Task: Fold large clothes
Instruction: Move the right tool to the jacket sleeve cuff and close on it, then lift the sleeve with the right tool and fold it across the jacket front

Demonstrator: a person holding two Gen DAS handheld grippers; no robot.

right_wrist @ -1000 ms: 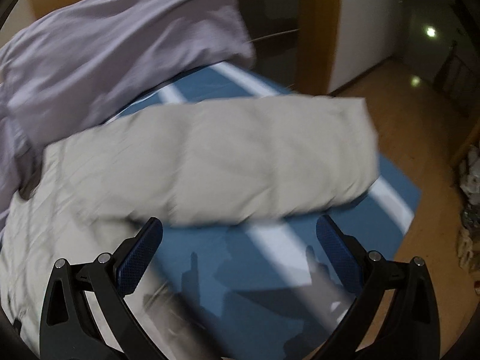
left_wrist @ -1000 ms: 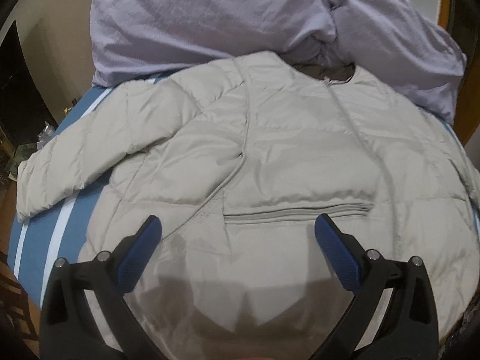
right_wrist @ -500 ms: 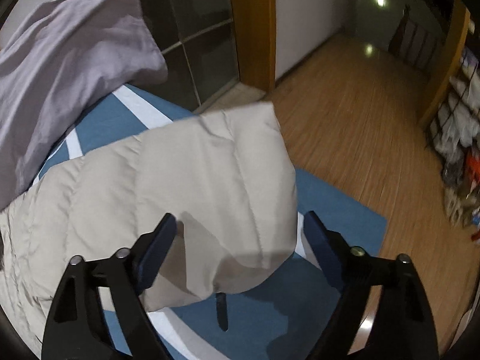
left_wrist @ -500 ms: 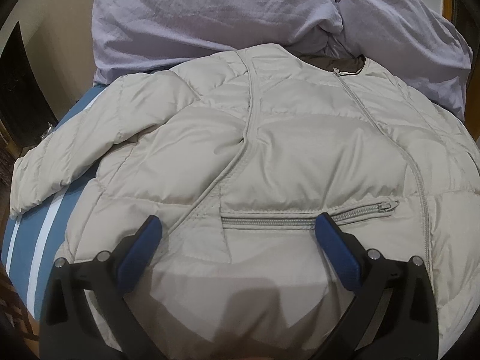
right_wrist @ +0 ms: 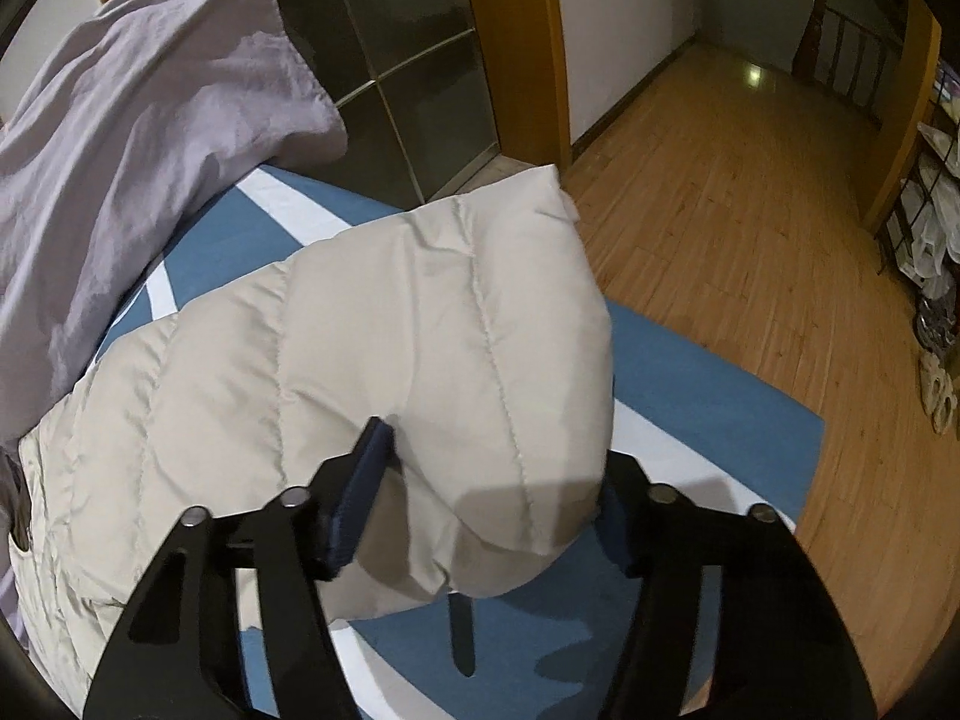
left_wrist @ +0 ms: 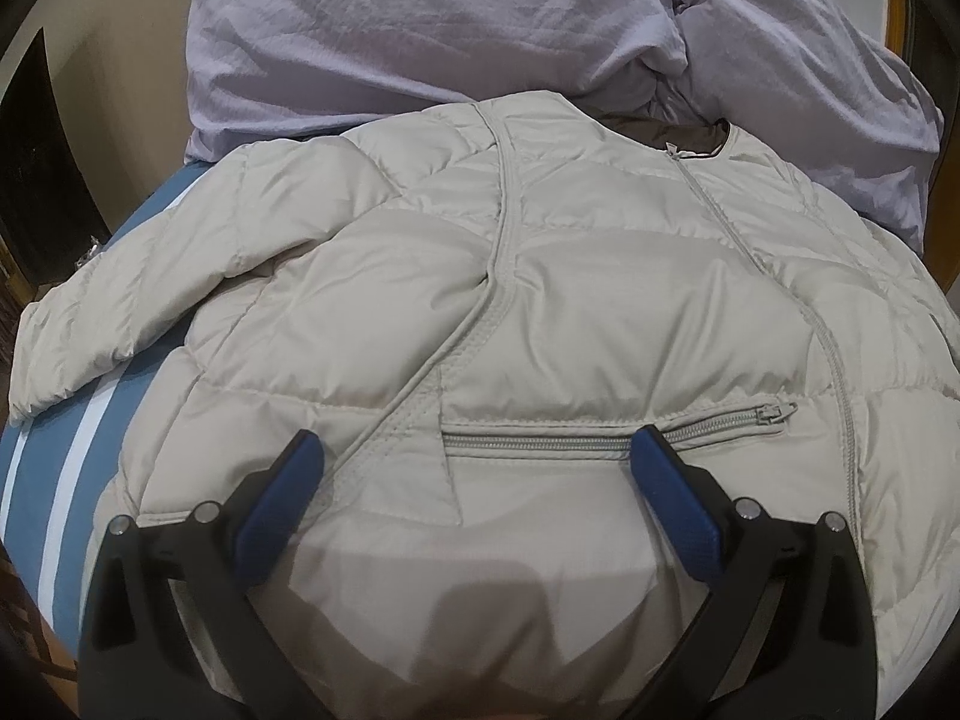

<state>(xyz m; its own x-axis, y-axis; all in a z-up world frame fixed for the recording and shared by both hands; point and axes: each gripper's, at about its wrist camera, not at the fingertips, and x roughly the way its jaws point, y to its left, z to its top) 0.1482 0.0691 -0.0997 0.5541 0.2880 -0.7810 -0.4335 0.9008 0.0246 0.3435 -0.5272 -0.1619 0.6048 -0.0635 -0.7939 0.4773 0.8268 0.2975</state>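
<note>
A beige padded jacket [left_wrist: 570, 312] is laid front-up on a blue white-striped bed [left_wrist: 66, 468], below a lilac quilt [left_wrist: 480, 30]. The left tool [left_wrist: 474, 456] is held wide apart above the pocket zip [left_wrist: 612, 429]. The right tool [right_wrist: 492, 480] is clamped on the jacket's sleeve [right_wrist: 420, 324], near its cuff.
</note>
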